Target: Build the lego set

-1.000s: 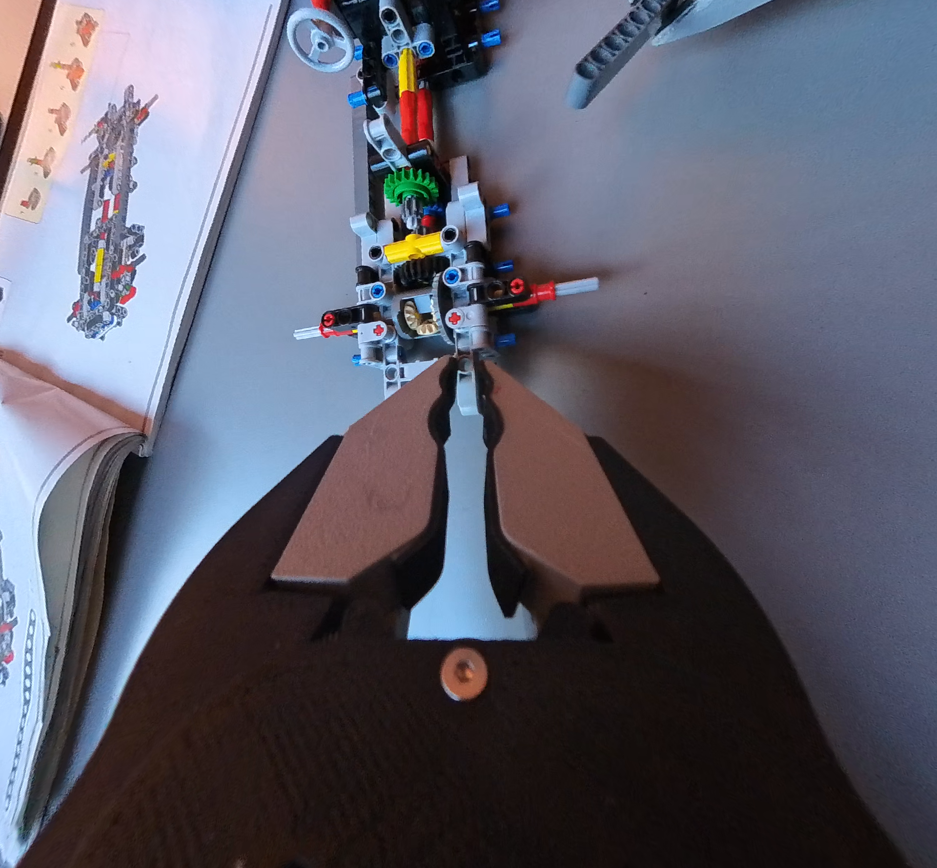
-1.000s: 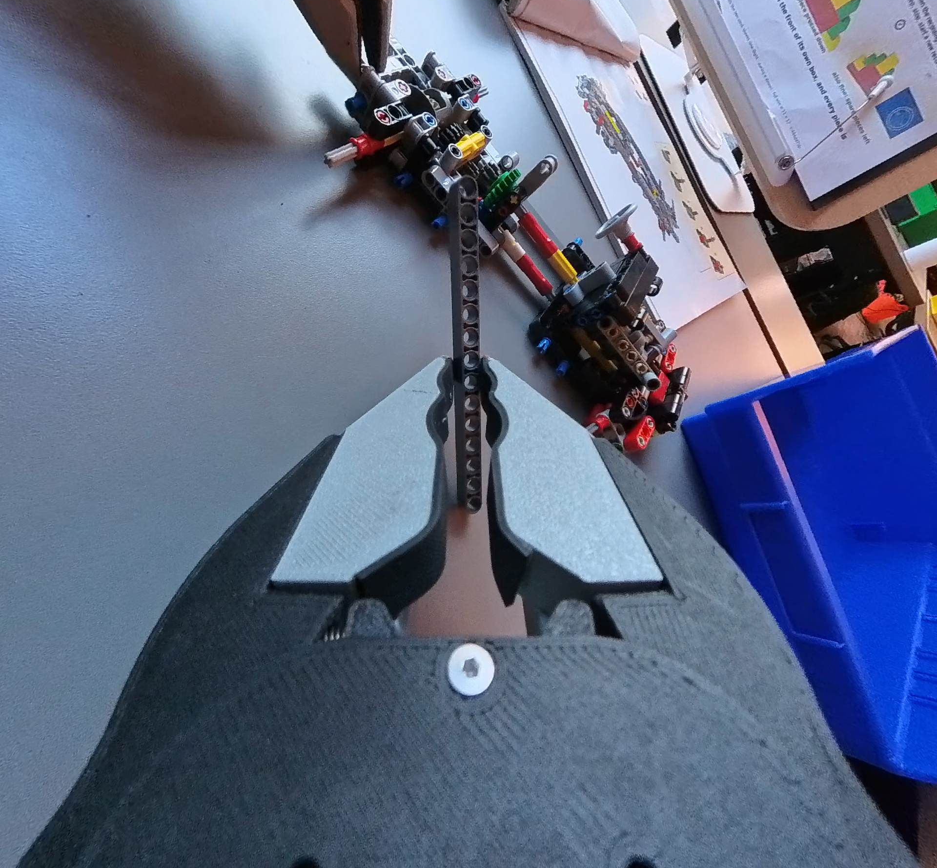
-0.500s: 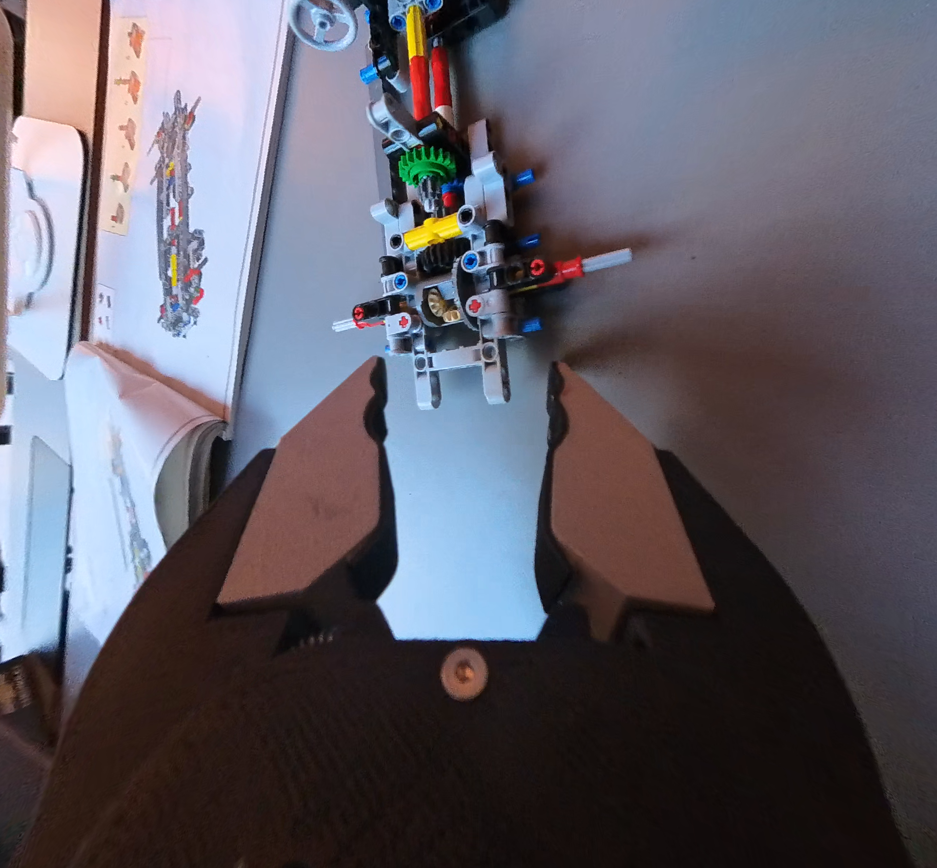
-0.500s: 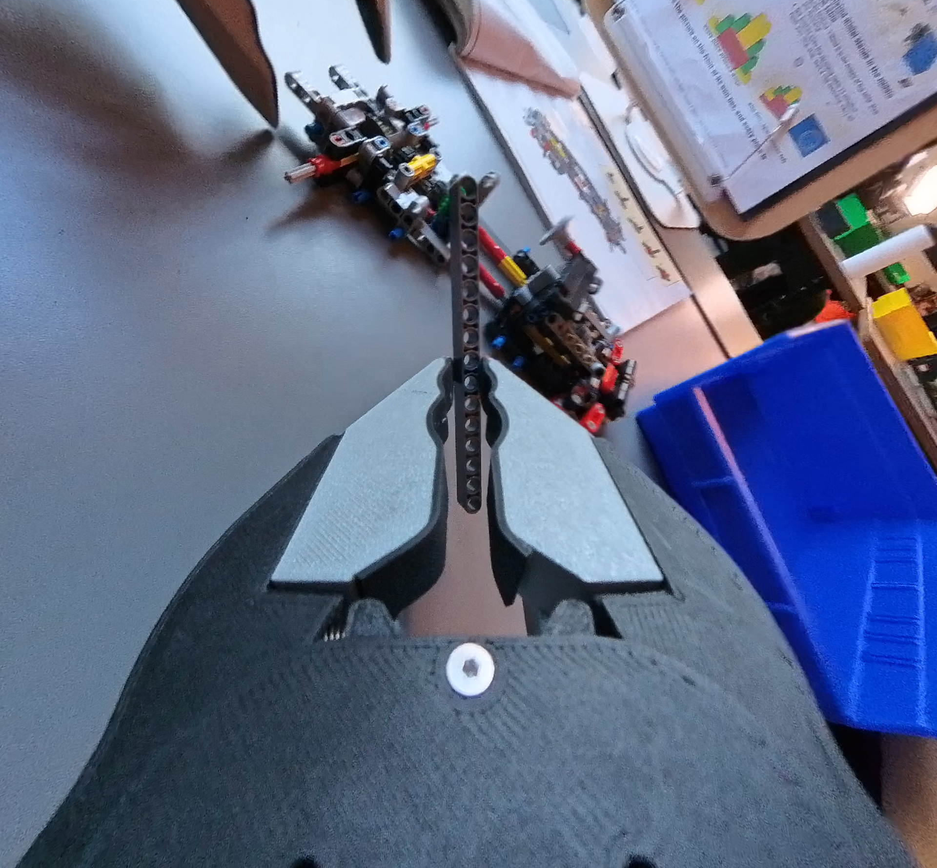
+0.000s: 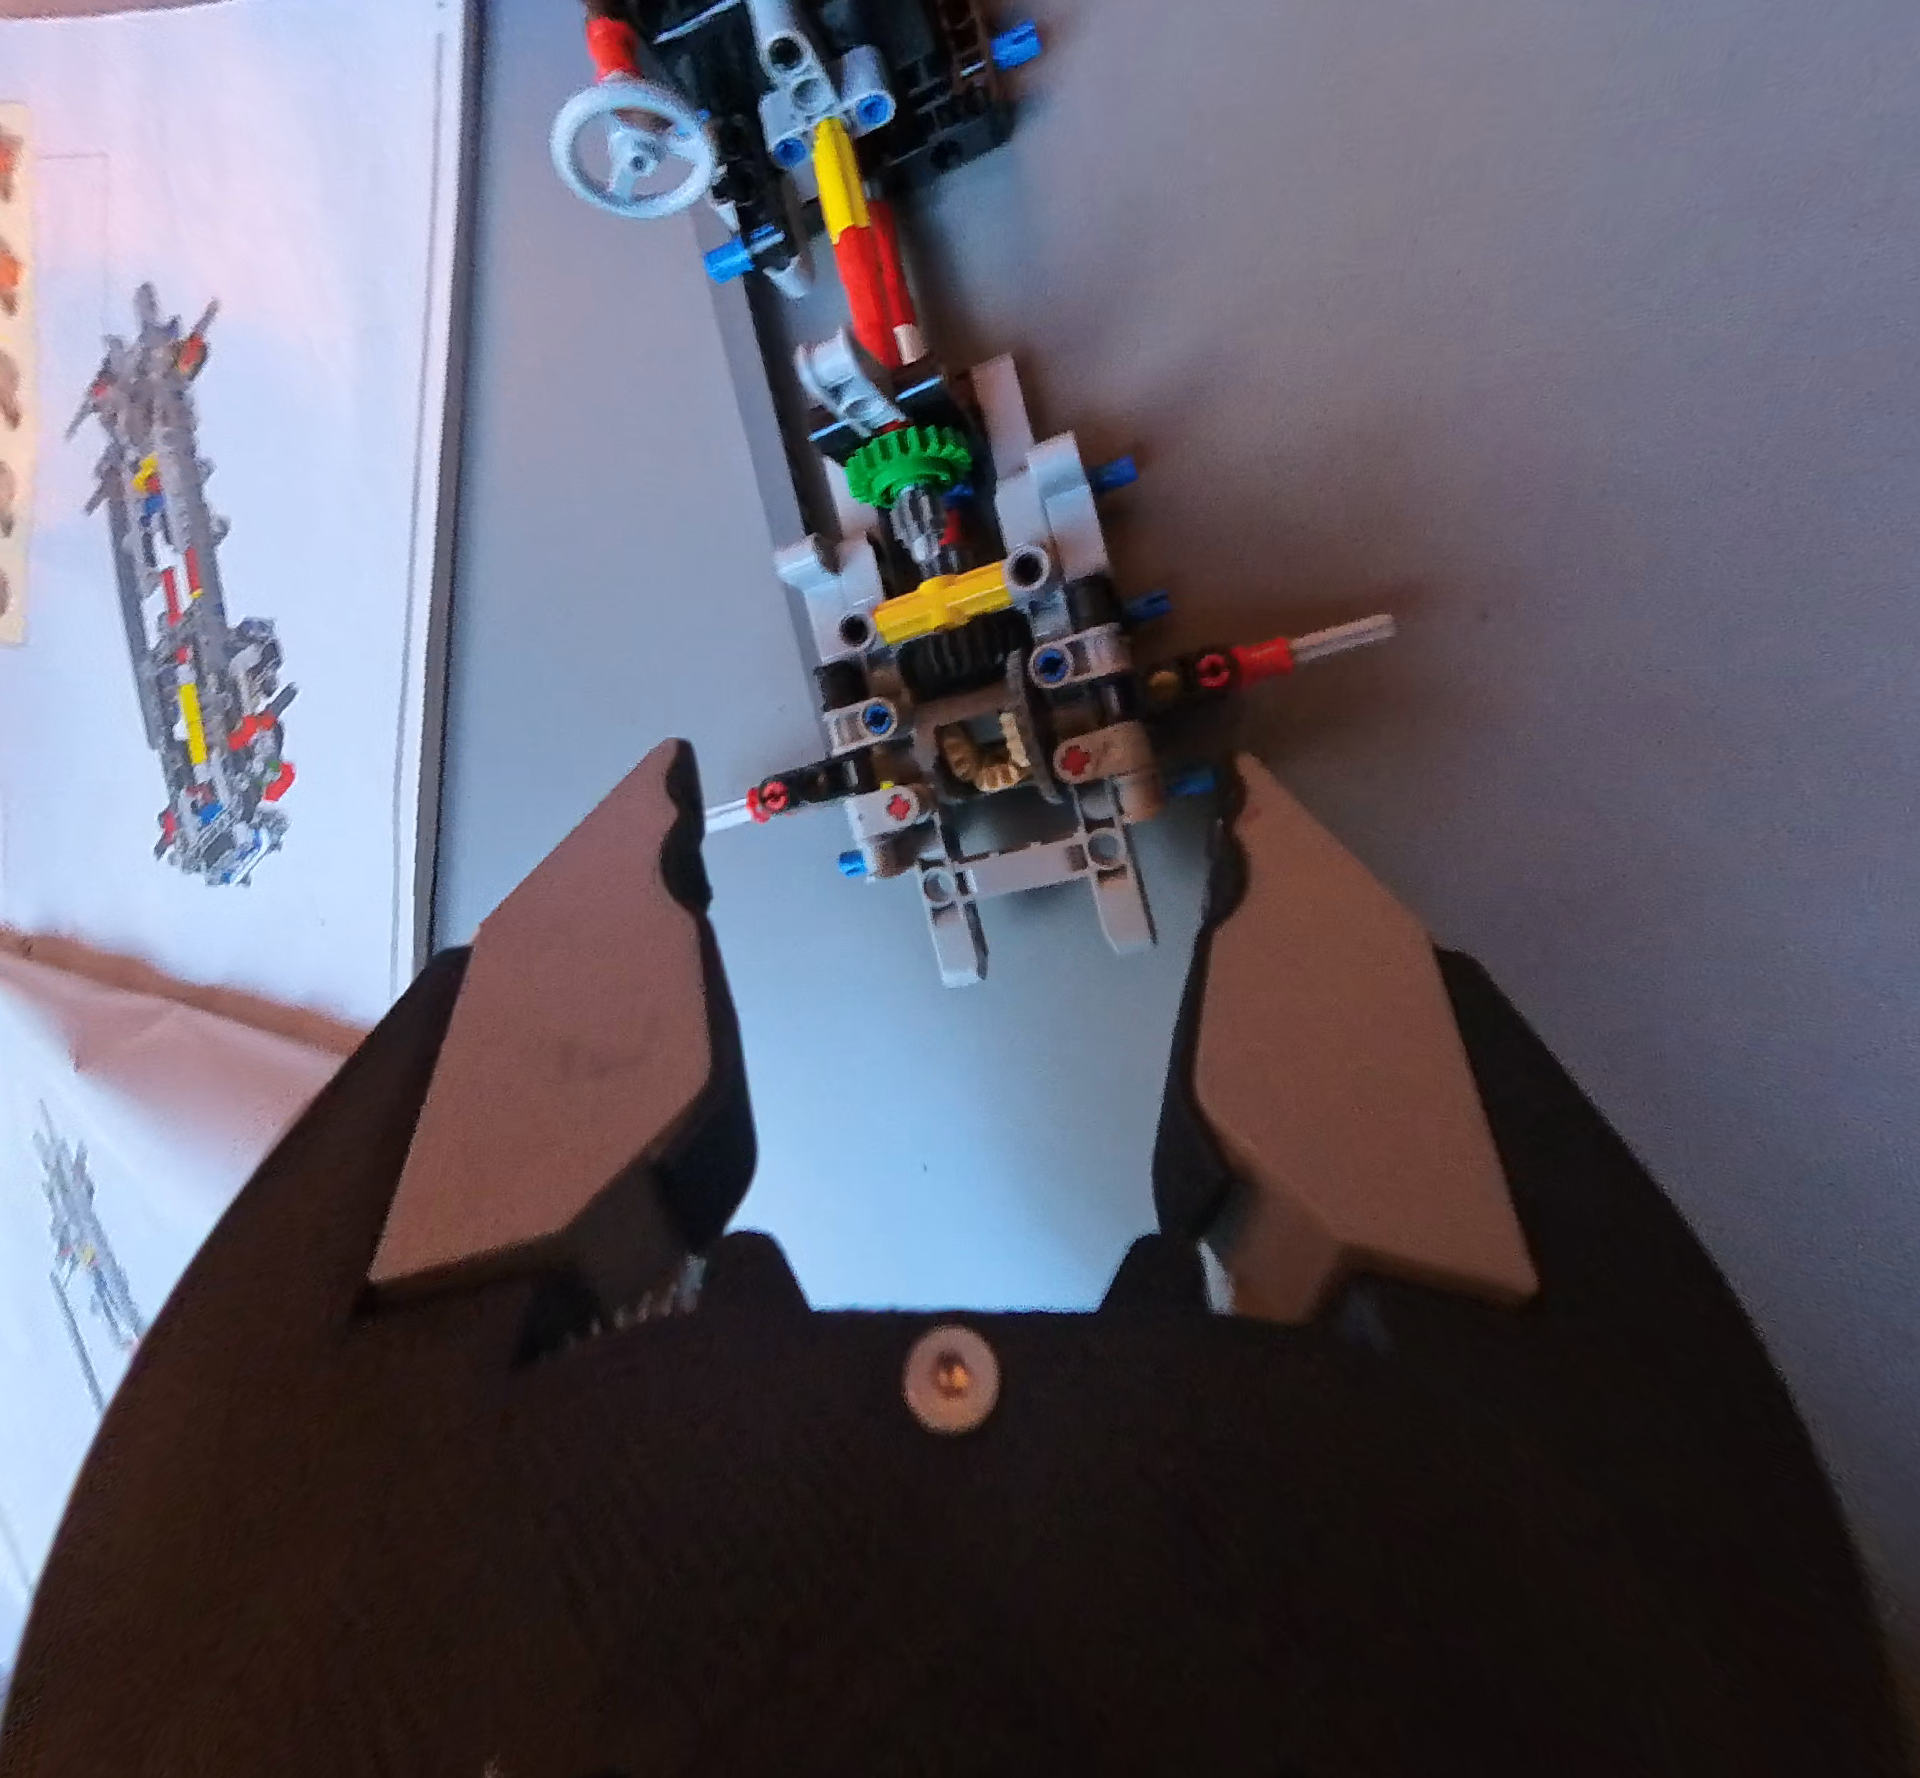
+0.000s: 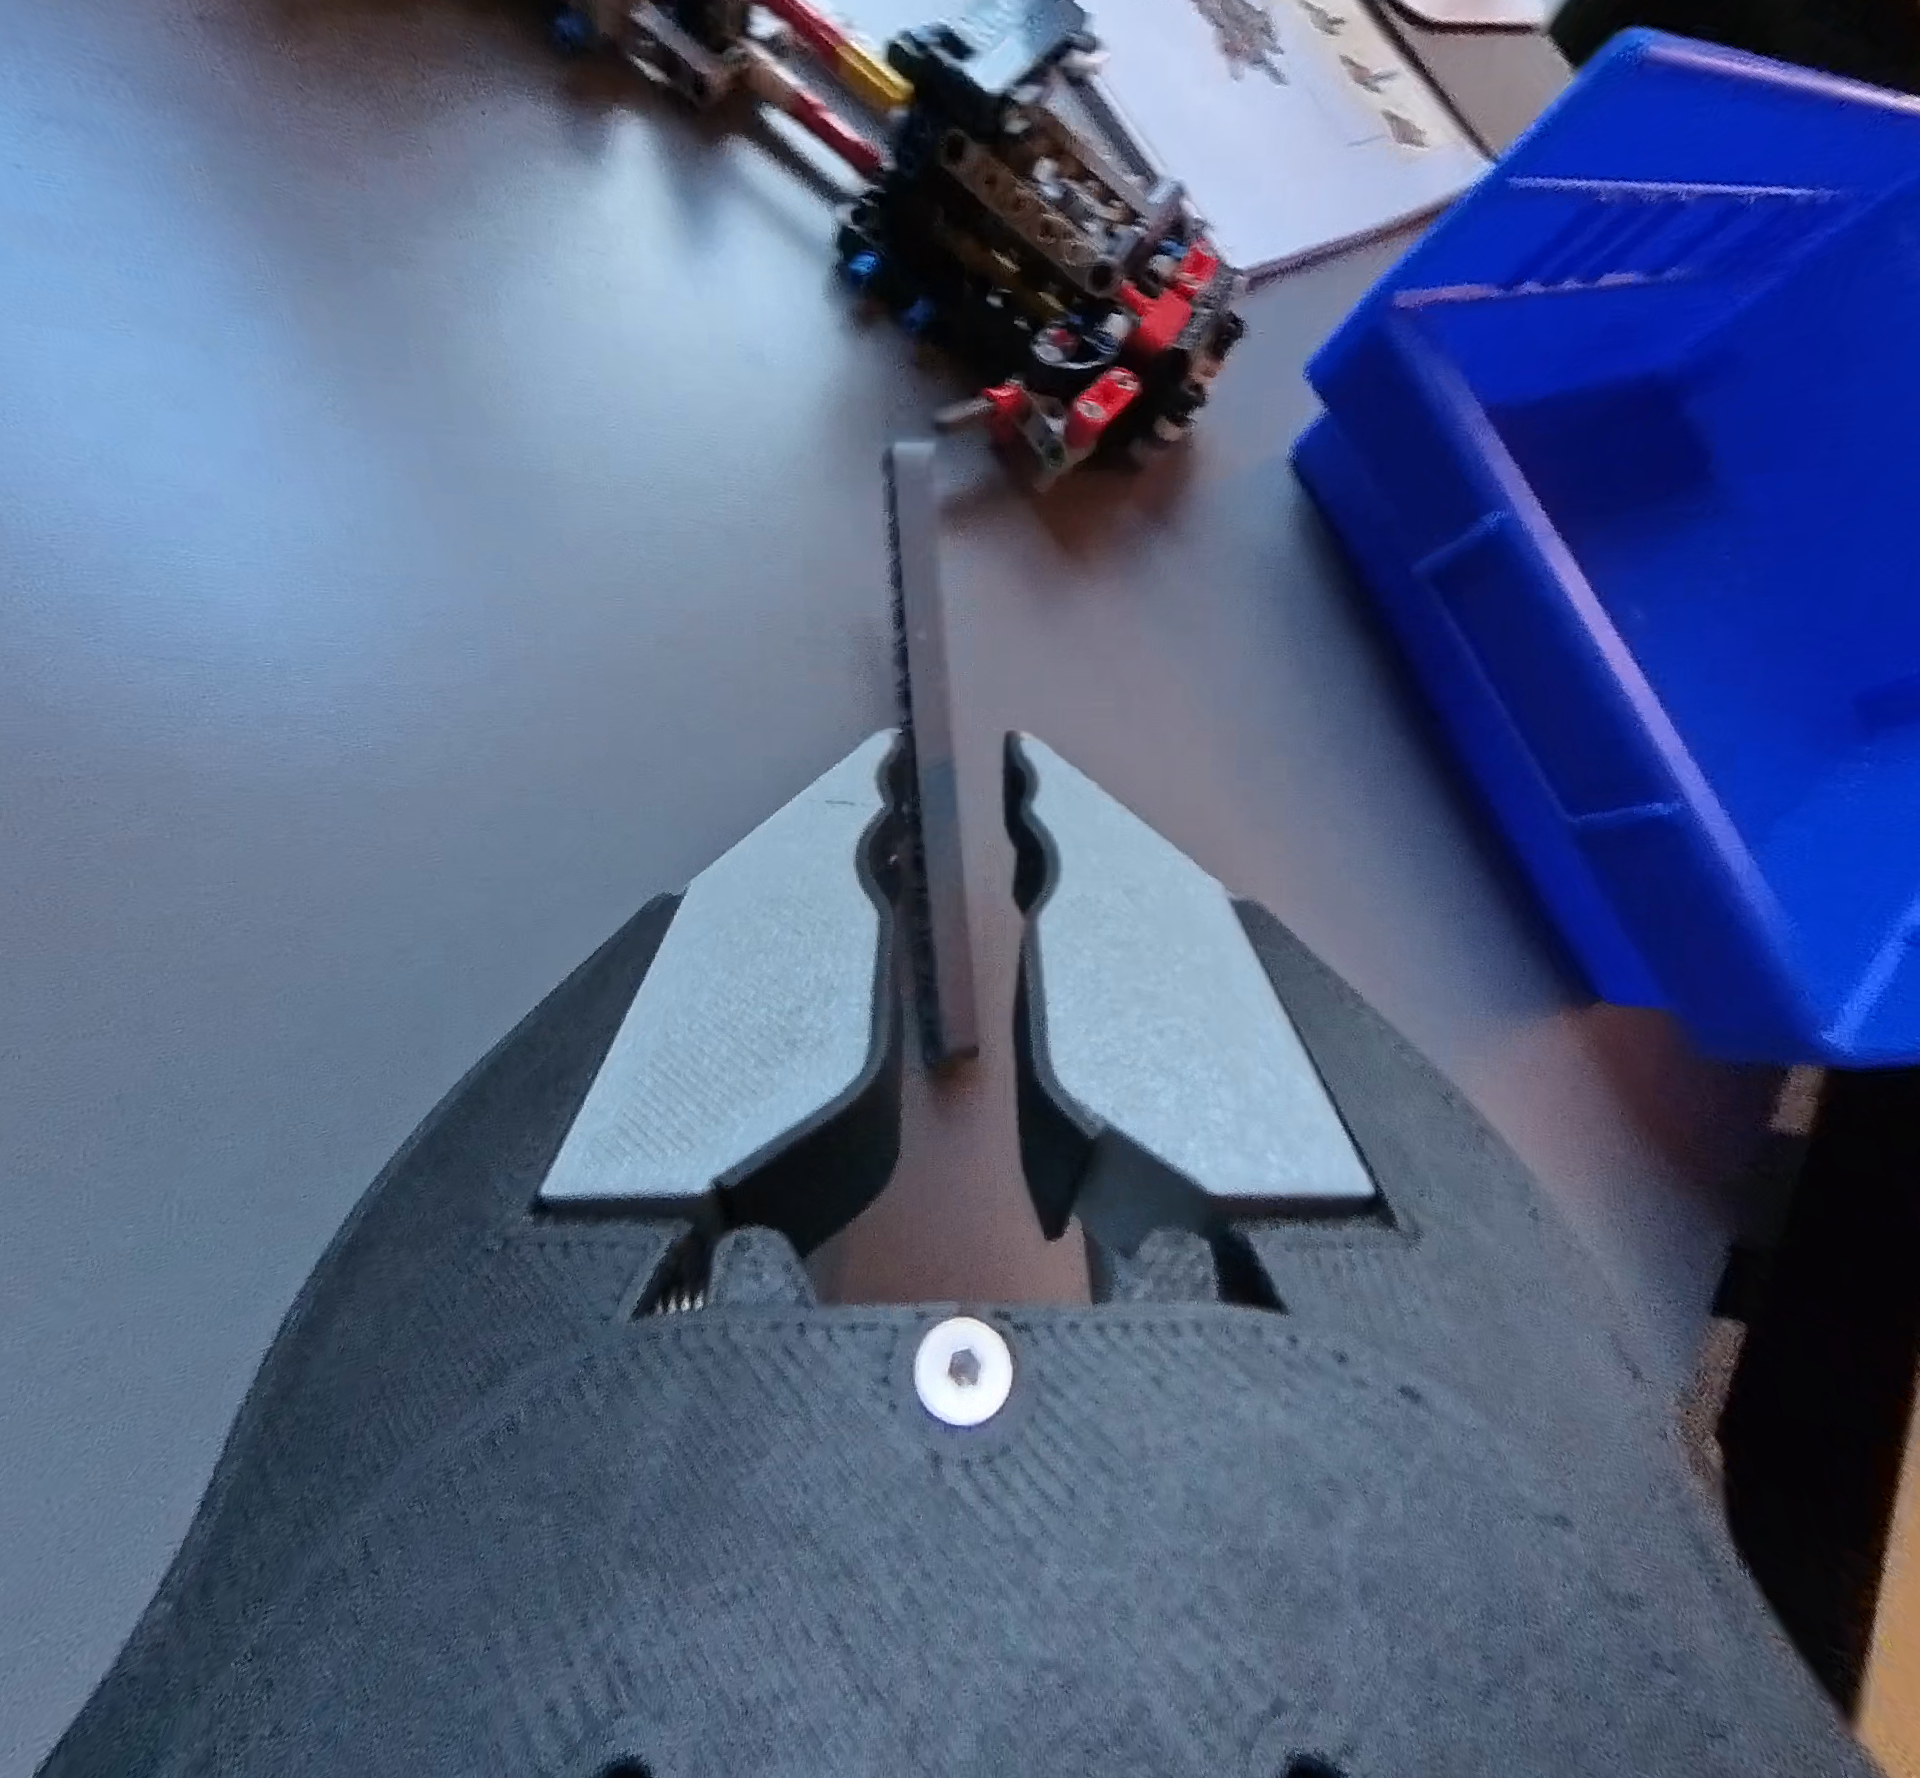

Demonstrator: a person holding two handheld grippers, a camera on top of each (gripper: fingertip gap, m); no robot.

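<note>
**Both pairs of fingers apart: one around a brick model's end, one about a loose beam**

The left gripper [image 5: 961,762] has its fingers [image 5: 582,1001] spread wide. Between the tips, touching neither, sits the forked grey end of a long brick-built model [image 5: 935,606]. A thin axle that sticks out of the model's side reaches almost to the tip of the left-hand finger. From the fingers the model runs straight ahead over the grey tabletop [image 5: 1558,274], past a green gear and red and yellow rods to a black block with a small grey wheel. Out to the left of the fingers lies an open instruction booklet [image 5: 260,378].

The right gripper [image 6: 948,741] has its fingers [image 6: 758,980] slightly apart, with a long dark beam [image 6: 930,637] between them. The beam lies against the left-hand finger, with a clear gap to the right-hand one, so it is not clamped. It points forward towards the model's black and red end [image 6: 1039,201]. To the right of the fingers stands a blue bin [image 6: 1610,585].
</note>
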